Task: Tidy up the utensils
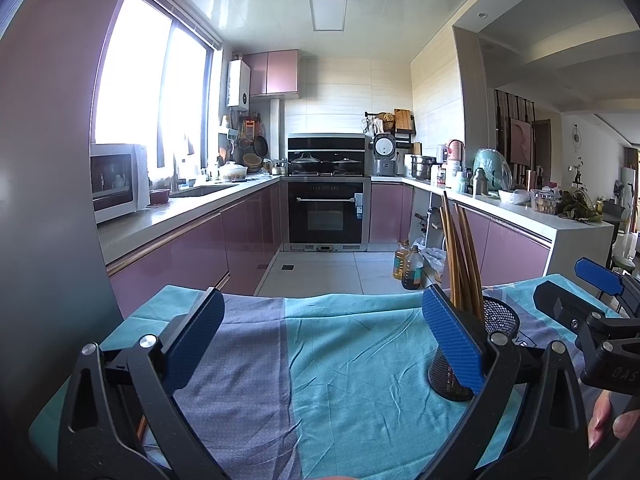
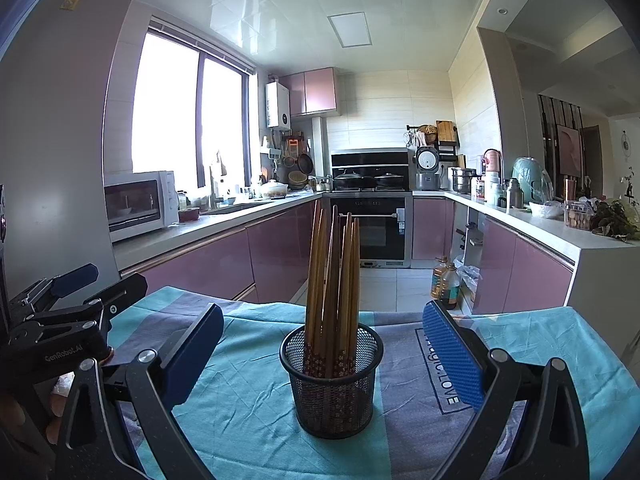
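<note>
Standing at the far left of the kitchen is a white microwave [image 2: 142,206] on the grey counter [image 2: 224,220], with a sink beside it under the bright window [image 2: 188,108]. Further right, at the back wall, a black oven [image 2: 376,224] sits below a hob carrying two lidded pans. Right of that a rice cooker [image 2: 428,164] stands in the corner, and the right-hand counter is crowded with bottles, a steel pot and a green appliance. Two oil bottles [image 2: 444,282] stand on the tiled floor below it.

In front lies a teal and grey-blue cloth [image 2: 248,400] covering the table. On it, upright, stands a black mesh cup [image 2: 332,384] filled with wooden chopsticks [image 2: 334,272], their patterned ends down and their tips fanning slightly upward. Nothing lies between the cup and either tool.

The left gripper [image 1: 320,344] hovers over bare cloth, its blue pads spread wide and holding nothing; in its own view the cup stands just behind its right-hand finger, whether touching cannot be told. The right gripper [image 2: 324,356] is likewise spread wide and empty, with the cup centred between its fingers [image 2: 452,356] but clear of both pads. A person's fingertips [image 1: 604,420] show at the lower right edge of the left view.
</note>
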### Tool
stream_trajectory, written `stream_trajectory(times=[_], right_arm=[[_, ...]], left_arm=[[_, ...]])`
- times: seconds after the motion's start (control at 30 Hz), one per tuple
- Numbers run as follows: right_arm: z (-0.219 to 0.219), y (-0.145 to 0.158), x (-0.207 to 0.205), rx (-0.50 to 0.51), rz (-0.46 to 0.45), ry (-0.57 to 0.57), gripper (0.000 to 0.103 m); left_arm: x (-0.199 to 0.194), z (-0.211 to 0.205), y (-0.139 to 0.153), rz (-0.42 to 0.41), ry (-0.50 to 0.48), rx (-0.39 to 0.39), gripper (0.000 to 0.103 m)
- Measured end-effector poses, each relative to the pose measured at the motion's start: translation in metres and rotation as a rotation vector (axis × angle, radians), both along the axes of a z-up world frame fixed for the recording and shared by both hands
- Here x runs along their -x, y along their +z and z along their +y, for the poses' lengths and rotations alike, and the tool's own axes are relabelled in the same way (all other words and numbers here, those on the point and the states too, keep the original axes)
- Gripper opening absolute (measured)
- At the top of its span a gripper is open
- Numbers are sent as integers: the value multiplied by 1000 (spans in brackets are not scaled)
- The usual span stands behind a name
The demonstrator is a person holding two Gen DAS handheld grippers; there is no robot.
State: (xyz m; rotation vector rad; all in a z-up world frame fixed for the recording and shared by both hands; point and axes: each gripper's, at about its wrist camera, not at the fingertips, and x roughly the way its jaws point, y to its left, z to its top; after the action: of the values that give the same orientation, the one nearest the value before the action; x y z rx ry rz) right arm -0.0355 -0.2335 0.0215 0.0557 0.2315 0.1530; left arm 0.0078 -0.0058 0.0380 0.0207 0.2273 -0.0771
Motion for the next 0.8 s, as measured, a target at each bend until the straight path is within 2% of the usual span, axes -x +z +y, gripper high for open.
stream_trajectory(times=[0.8], right_arm=[[-3, -2, -1, -2, 7, -3, 96]], left_arm=[[-2, -3, -2, 6, -2, -3, 97]])
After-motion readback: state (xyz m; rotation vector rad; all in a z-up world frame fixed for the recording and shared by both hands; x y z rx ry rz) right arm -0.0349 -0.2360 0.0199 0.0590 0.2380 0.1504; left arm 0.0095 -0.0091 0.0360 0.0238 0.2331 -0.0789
